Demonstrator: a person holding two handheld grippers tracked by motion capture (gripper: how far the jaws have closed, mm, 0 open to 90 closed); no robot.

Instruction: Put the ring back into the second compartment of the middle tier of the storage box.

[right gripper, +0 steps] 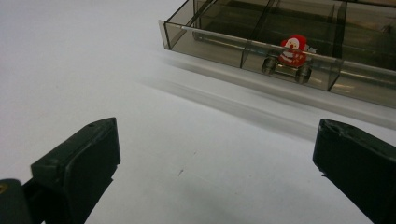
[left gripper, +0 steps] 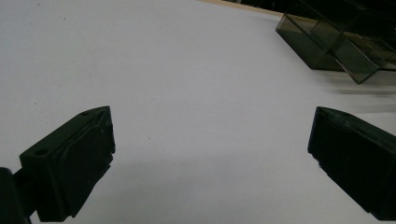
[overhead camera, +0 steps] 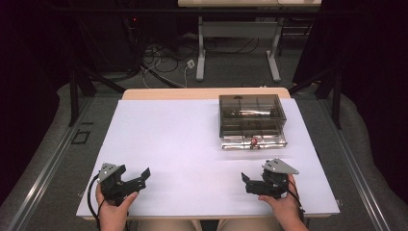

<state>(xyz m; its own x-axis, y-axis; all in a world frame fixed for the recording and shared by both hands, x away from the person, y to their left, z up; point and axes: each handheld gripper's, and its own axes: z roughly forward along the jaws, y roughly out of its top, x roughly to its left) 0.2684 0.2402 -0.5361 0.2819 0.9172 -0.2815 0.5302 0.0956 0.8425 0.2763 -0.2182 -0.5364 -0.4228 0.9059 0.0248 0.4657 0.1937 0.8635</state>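
Note:
A smoky transparent compartment box [overhead camera: 251, 120] stands on the white table [overhead camera: 183, 144] at the back right, its lid up. A small red and white Santa figure [overhead camera: 254, 141] sits in a front compartment; in the right gripper view the Santa figure [right gripper: 293, 51] rests on two dark round pieces behind the box's front wall [right gripper: 219, 46]. My left gripper [overhead camera: 140, 176] is held near the front left edge, open and empty. My right gripper [overhead camera: 247, 182] is near the front right, open and empty. In the left gripper view the box [left gripper: 336, 42] lies far off at the upper right.
The table's wooden far edge [overhead camera: 207, 92] shows behind the white sheet. Beyond it are a grey floor with cables [overhead camera: 163, 62] and another table's legs [overhead camera: 201, 48]. Dark curtains stand at both sides.

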